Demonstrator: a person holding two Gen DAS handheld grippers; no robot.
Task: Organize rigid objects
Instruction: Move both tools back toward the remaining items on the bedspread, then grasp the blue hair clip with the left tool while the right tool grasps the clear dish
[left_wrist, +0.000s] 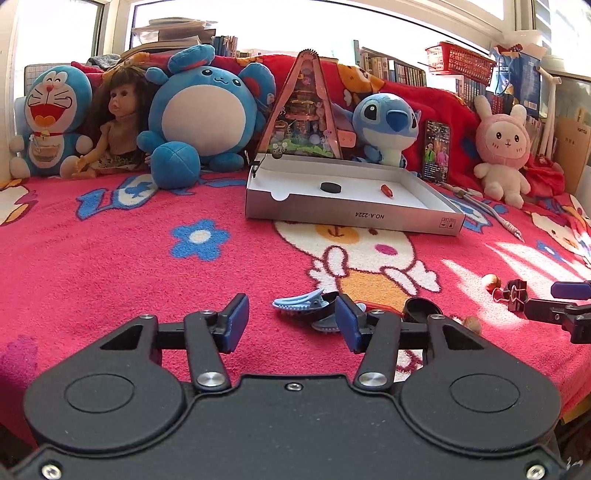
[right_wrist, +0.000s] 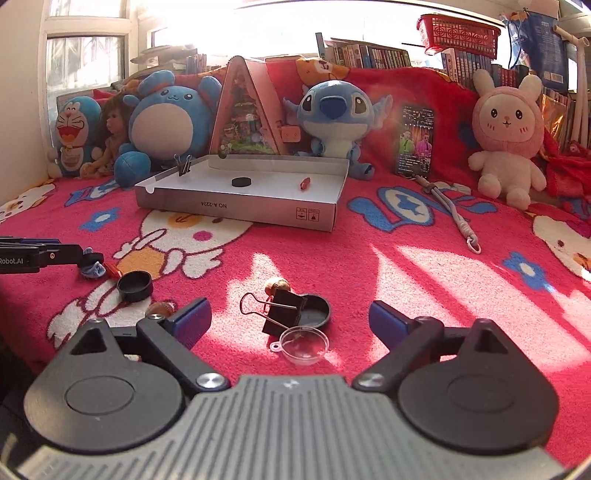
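Hovering low over the blanket (right_wrist: 406, 266), right gripper (right_wrist: 290, 321) wide open, empty; binder clip (right_wrist: 282, 312) and clear dish (right_wrist: 304, 345) between its fingers. Left gripper (left_wrist: 291, 317) part open, nothing clamped, hair clip (left_wrist: 301, 301) just ahead. Box (left_wrist: 354, 214) beyond.

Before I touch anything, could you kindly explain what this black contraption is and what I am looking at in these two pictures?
A person holds two handheld two-finger grippers, each carrying a wide-angle camera that looks along its fingers; one picture comes from each. The left gripper is open, with a light-blue hair clip lying at its fingertips, not gripped. The right gripper stands wide open, with a black binder clip, a black lid and a clear plastic cup ahead between its fingers. All lie on a pink cartoon blanket. Behind sits a white box holding a black disc and a small orange piece. Nothing is held.
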